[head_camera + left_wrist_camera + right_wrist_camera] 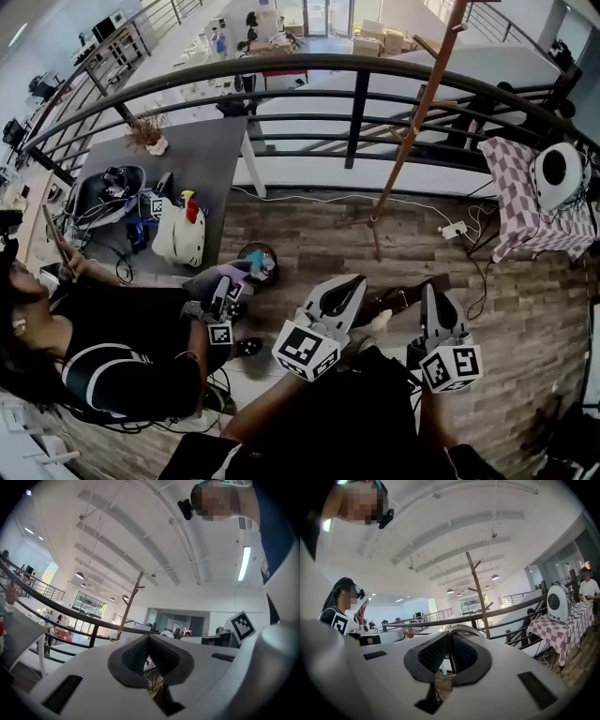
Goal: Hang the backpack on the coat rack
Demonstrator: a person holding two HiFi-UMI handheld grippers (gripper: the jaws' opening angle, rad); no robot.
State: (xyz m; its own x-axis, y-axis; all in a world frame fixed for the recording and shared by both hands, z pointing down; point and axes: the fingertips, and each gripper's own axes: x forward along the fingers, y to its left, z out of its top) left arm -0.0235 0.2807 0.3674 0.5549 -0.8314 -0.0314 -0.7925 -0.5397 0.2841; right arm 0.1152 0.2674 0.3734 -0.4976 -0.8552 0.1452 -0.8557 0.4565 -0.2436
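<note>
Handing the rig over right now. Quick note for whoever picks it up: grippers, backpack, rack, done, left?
Left gripper: shut, empty, held low in front of the person.
Right gripper: shut, empty, beside it.
Backpack: what looks like it, a white bag with red and yellow on top, lies on the grey table to the left, not gripped.
Coat rack: wooden pole ahead by the railing, nothing visibly hung on it.
Done: nothing yet.
Left: probably go to the table, grip the bag, carry it over and hook it on a peg.
</note>
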